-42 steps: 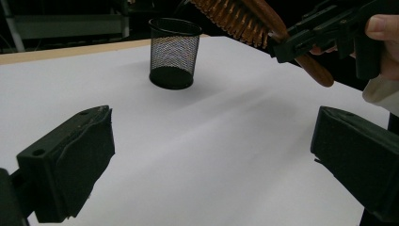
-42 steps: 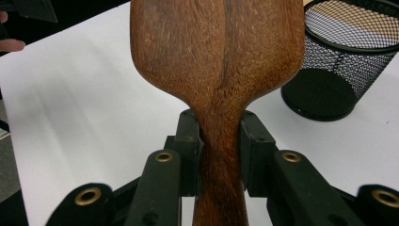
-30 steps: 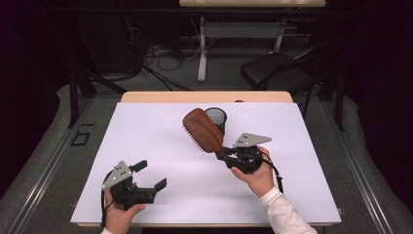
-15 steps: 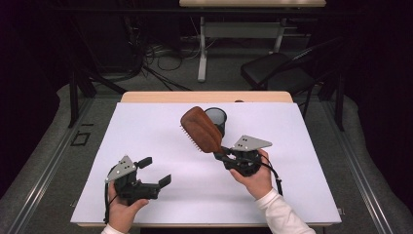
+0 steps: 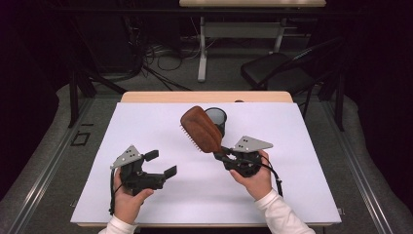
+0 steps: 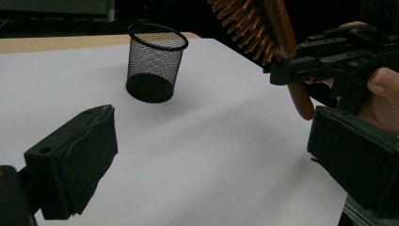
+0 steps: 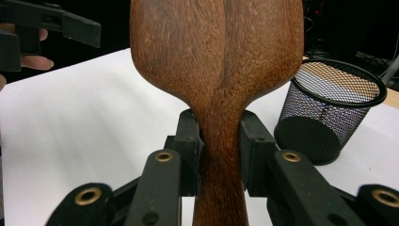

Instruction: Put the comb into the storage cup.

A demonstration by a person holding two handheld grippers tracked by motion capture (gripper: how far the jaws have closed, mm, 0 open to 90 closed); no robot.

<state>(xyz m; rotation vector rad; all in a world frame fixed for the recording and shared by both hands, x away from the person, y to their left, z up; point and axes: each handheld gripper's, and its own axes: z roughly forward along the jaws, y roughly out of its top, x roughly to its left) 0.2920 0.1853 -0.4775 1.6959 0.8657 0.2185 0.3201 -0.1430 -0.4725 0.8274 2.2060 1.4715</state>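
Wooden hairbrush (image 7: 216, 80) between right fingers (image 7: 188, 141)

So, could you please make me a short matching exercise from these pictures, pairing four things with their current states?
Things:
1. hairbrush
2. mesh cup
3. left gripper
4. right gripper

States:
A. jaws open, nothing between them
B. standing upright on the white table top
C. clamped on a wooden handle
D. held up in the air, bristles facing the left gripper

Pairs: 1-D, 2-B, 3-A, 4-C
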